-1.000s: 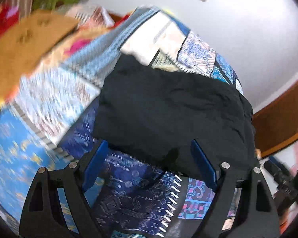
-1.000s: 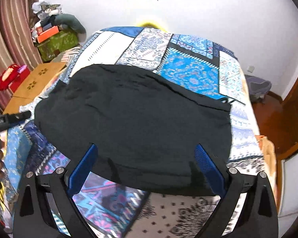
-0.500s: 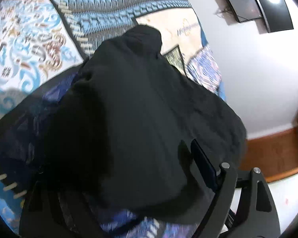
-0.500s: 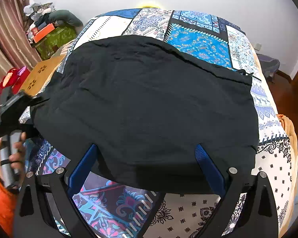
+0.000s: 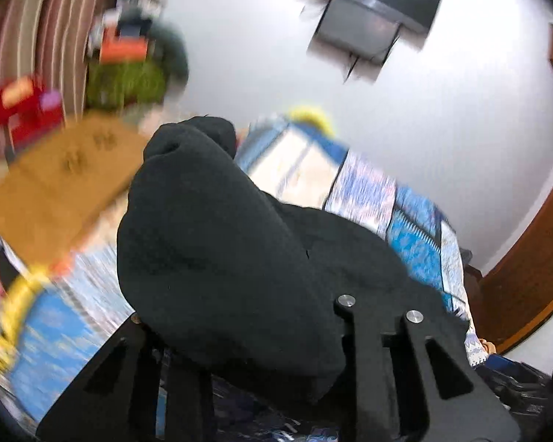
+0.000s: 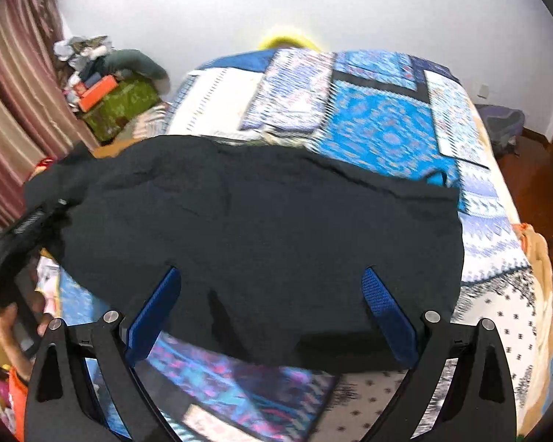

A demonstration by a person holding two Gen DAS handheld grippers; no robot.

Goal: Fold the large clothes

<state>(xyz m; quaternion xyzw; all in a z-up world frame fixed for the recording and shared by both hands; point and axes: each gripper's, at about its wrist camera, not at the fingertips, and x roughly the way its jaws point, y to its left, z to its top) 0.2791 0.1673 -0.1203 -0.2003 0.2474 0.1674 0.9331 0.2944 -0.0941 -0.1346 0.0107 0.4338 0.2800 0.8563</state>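
Observation:
A large black garment (image 6: 261,228) lies spread on a bed with a blue patchwork quilt (image 6: 379,121). My left gripper (image 5: 239,346) is shut on the garment's left edge and lifts it; the black cloth (image 5: 210,250) bunches over the fingers and hides the tips. In the right wrist view the left gripper (image 6: 25,221) shows at the far left with the raised cloth. My right gripper (image 6: 272,305) is open and empty, its blue pads hovering over the garment's near edge.
A wooden table (image 5: 62,180) stands left of the bed. A green box with clutter (image 6: 121,103) and striped curtains (image 6: 11,103) are at the back left. A wall screen (image 5: 368,25) hangs above. A wooden door frame (image 5: 534,258) is at the right.
My left gripper has closed on the garment's left edge and lifted it, tilting up toward the wall. My right gripper stays open over the near edge and has tilted up slightly.

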